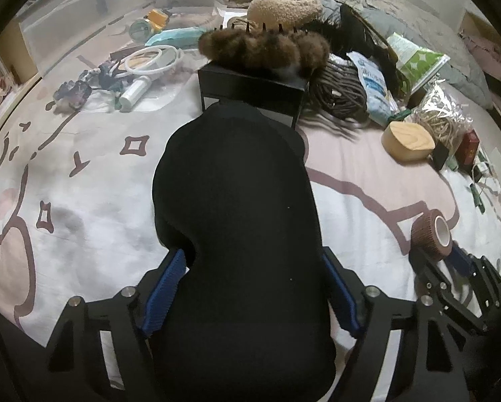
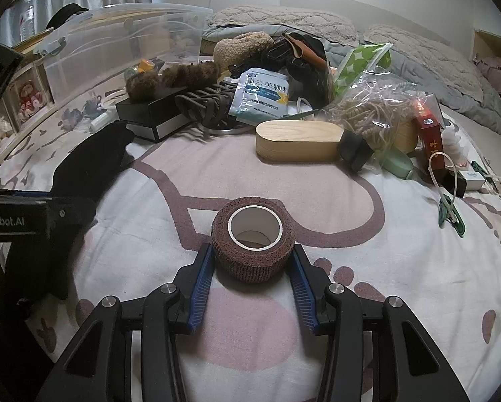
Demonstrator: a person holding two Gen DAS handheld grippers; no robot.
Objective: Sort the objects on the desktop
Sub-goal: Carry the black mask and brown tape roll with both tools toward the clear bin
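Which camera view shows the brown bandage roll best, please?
The right wrist view: the brown bandage roll sits central between the right gripper's pads, hollow core visible. The left wrist view shows it small at the right edge.

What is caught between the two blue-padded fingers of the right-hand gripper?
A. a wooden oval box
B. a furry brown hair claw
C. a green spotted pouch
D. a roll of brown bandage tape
D: in the right wrist view the right gripper has its blue pads against both sides of the brown bandage roll.

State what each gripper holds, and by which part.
Left gripper: soft black fabric item, pinched across its near end. Right gripper: brown bandage roll, by its opposite outer sides.
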